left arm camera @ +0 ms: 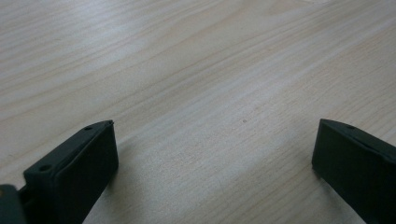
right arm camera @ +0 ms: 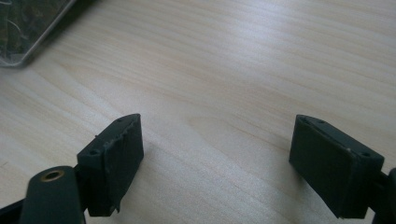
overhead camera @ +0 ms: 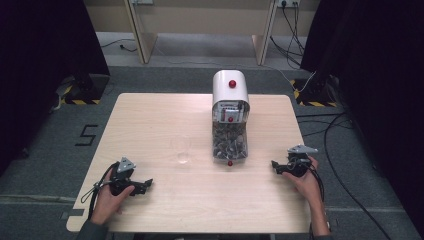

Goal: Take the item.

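Observation:
A white dispenser (overhead camera: 230, 87) with a red knob stands at the table's far middle; its clear bin (overhead camera: 229, 142) holds dark pieces. A corner of that bin (right arm camera: 28, 28) appears top left in the right gripper view. A clear glass cup (overhead camera: 182, 149) stands just left of the bin. My left gripper (overhead camera: 146, 184) rests on the table near the front left, jaws pointing right and wide apart with bare wood between them (left arm camera: 215, 140). My right gripper (overhead camera: 274, 165) rests at the front right, pointing left toward the bin, open with nothing between its jaws (right arm camera: 217, 140).
The light wooden table (overhead camera: 200, 200) has open surface between the two grippers. Cables trail on the grey floor at the right (overhead camera: 345, 135), and black curtains hang on both sides. Wooden furniture legs (overhead camera: 142, 40) stand beyond the table.

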The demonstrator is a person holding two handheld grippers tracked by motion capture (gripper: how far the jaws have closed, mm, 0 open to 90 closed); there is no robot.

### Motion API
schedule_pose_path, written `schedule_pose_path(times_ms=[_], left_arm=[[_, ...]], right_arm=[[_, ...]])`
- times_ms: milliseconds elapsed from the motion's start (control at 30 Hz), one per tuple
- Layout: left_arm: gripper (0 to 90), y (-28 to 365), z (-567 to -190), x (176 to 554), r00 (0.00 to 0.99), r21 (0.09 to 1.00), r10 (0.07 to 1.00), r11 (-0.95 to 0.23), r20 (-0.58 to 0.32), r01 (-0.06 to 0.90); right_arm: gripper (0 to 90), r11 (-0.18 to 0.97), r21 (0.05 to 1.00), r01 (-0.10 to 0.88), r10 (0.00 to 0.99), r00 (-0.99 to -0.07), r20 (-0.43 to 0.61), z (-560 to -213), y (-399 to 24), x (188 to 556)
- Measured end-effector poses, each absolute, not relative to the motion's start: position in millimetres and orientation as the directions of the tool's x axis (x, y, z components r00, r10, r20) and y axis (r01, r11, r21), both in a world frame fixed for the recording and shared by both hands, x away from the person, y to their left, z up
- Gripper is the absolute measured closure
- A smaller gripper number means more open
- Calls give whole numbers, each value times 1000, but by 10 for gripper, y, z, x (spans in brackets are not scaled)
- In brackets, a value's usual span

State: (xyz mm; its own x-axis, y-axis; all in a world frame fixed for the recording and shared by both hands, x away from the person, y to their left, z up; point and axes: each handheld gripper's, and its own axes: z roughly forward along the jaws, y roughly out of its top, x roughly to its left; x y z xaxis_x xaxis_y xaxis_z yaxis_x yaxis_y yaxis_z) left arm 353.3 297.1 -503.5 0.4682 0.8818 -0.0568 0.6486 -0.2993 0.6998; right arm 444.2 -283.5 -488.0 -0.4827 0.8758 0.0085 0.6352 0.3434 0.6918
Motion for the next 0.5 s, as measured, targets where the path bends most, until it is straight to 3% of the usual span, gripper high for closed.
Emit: schedule_pose_path(times_ms=[500], left_arm=[[0, 2971, -5036, 3534, 468, 700, 882, -298, -58, 649]], right_arm=[[231, 334, 702, 629, 873, -487, 21, -4878, -2853, 4443]])
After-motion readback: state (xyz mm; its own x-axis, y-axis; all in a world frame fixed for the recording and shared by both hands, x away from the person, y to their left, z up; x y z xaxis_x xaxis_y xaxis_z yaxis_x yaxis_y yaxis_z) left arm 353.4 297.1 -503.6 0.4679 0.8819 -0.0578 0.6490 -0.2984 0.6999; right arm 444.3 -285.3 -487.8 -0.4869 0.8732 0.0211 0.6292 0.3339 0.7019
